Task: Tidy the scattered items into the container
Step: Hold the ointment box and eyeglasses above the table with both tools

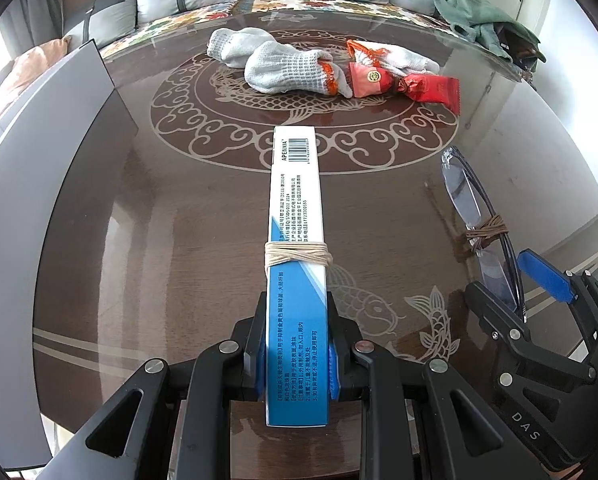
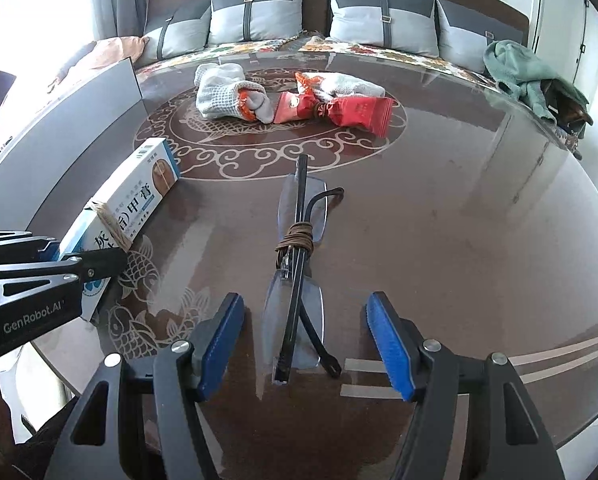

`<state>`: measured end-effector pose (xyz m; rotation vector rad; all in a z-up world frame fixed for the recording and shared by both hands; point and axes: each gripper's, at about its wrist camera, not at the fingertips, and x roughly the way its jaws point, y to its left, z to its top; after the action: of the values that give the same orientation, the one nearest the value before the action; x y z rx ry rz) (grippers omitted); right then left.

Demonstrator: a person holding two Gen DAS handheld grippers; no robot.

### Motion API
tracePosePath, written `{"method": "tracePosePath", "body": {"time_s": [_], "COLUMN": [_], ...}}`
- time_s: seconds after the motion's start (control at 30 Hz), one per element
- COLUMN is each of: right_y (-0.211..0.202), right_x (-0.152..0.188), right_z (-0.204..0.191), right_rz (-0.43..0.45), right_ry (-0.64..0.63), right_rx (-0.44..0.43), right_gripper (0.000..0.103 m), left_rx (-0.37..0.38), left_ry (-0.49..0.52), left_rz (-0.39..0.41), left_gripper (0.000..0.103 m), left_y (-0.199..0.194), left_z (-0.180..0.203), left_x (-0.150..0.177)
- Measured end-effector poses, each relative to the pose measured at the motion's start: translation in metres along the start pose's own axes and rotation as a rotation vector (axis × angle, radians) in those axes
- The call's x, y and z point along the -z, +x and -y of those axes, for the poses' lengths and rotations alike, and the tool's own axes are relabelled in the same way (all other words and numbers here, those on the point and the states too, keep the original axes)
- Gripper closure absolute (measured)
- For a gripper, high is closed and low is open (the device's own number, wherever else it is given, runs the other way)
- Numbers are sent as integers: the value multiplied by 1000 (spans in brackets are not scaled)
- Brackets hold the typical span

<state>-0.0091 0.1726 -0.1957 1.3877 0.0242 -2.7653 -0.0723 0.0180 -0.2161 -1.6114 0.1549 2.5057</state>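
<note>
A long white-and-blue carton (image 1: 295, 208), wrapped with a rubber band, is clamped at its blue end by my left gripper (image 1: 297, 364). The carton (image 2: 139, 196) and that gripper (image 2: 83, 254) also show at the left of the right wrist view. Folded glasses (image 2: 297, 240), bound with a brown band, lie on the glass table between the fingers of my right gripper (image 2: 305, 346). It is open, its blue pads apart from the frame. The glasses (image 1: 463, 192) and right gripper (image 1: 515, 292) appear at the right of the left wrist view. A grey container (image 1: 39, 200) stands at the left.
White knit gloves (image 1: 275, 66) and red snack packets (image 1: 431, 88) lie at the far middle of the round brown table (image 2: 459, 220). A green cloth (image 2: 531, 76) is heaped at the far right edge. A sofa with grey cushions (image 2: 255, 16) runs behind the table.
</note>
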Motion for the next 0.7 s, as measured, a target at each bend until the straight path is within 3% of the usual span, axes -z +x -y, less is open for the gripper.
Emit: {"method": "tracePosePath", "body": {"time_s": [0.13, 0.2, 0.37, 0.4, 0.47, 0.7], "right_y": [-2, -4, -8, -11, -18, -32], "right_x": [0, 0, 1, 2, 1, 0], "right_z": [2, 1, 2, 3, 5, 6], "right_rz": [7, 8, 9, 20, 45, 93], "right_ry": [13, 9, 11, 18, 27, 41], "right_rx": [-3, 40, 46, 41, 24, -21], "right_gripper": [41, 73, 74, 87, 96, 96], "left_rx": [2, 5, 16, 21, 32, 66], "left_ry": [-2, -5, -13, -18, -24, -31], "left_rz": [2, 3, 14, 19, 31, 41], "left_gripper": [82, 82, 82, 82, 82, 82], "left_y": [0, -1, -4, -6, -12, -22], "left_z": [0, 0, 0, -1, -2, -3], "left_x": [1, 2, 8, 9, 12, 17]}}
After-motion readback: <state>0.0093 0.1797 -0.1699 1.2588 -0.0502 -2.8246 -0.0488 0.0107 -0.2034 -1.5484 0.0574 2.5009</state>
